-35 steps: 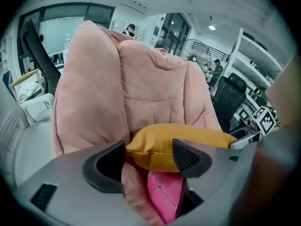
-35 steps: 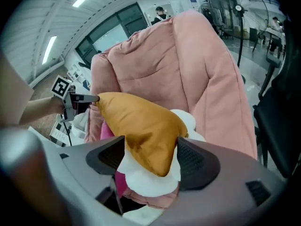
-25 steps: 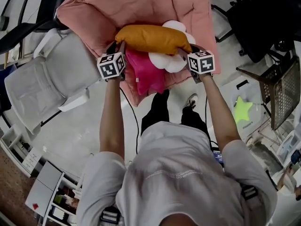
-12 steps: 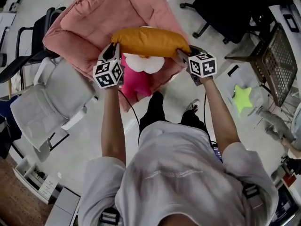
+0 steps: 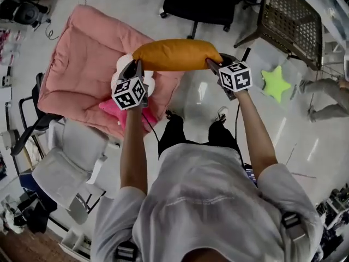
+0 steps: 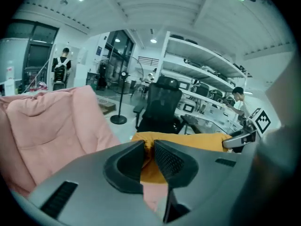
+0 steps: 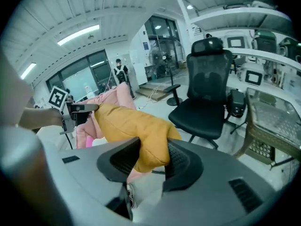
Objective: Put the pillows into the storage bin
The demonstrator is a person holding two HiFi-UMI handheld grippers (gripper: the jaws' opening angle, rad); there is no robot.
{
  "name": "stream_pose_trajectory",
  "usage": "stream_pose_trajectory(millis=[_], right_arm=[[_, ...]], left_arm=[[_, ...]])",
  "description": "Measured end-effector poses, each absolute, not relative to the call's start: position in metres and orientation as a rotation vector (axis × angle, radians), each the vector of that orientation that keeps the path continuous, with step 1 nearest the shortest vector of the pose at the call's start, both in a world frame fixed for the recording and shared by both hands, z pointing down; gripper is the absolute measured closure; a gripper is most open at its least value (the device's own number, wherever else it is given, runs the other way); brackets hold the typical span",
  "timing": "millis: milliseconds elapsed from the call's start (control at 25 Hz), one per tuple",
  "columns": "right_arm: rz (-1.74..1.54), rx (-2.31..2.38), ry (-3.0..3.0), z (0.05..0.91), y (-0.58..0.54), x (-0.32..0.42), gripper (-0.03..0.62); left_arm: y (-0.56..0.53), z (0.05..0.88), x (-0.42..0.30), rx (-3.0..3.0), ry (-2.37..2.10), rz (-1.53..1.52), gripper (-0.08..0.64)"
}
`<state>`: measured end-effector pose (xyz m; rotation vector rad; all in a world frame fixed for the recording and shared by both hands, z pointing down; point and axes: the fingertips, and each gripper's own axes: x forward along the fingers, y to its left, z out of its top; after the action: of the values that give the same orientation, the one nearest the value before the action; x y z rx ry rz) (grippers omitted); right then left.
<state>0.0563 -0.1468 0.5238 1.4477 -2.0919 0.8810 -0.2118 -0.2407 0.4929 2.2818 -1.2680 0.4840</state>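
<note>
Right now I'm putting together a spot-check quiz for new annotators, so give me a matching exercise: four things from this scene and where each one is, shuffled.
Things:
1. orange pillow
2. magenta pillow
3. green star
4. black office chair

Places:
A. lying at the near edge of the big pink cushion
B. held aloft by both ends
C. standing on the floor beyond the orange pillow
D. low down beside the mesh basket

Pairs: 1-B, 2-A, 3-D, 4-C
</note>
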Motion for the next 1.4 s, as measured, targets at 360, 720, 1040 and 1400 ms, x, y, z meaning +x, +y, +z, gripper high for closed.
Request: stream_pose_trajectory(millis=[360, 720, 1040, 1400], right_arm=[[1.029, 1.765, -1.887, 0.549, 0.011, 0.284, 0.434], [1.112, 1.960, -1.628, 0.576, 0.130, 0.463, 0.434], [1.185, 2.056, -1.413, 0.635, 0.167, 0.568, 0.428], [1.235, 2.110, -1.238, 0.737, 0.132, 0.662, 0.417]], left_arm=[[-0.155, 0.513, 0.054, 2.456, -0.896, 0.629, 0.483], [-0.075, 0.554, 0.267, 2.488, -0.579, 0.746, 0.483], [-0.056, 0.619, 0.392, 2.489, -0.345, 0.884, 0.483], [-0.092, 0.737, 0.482, 2.441, -0.249, 0.996, 0.480]])
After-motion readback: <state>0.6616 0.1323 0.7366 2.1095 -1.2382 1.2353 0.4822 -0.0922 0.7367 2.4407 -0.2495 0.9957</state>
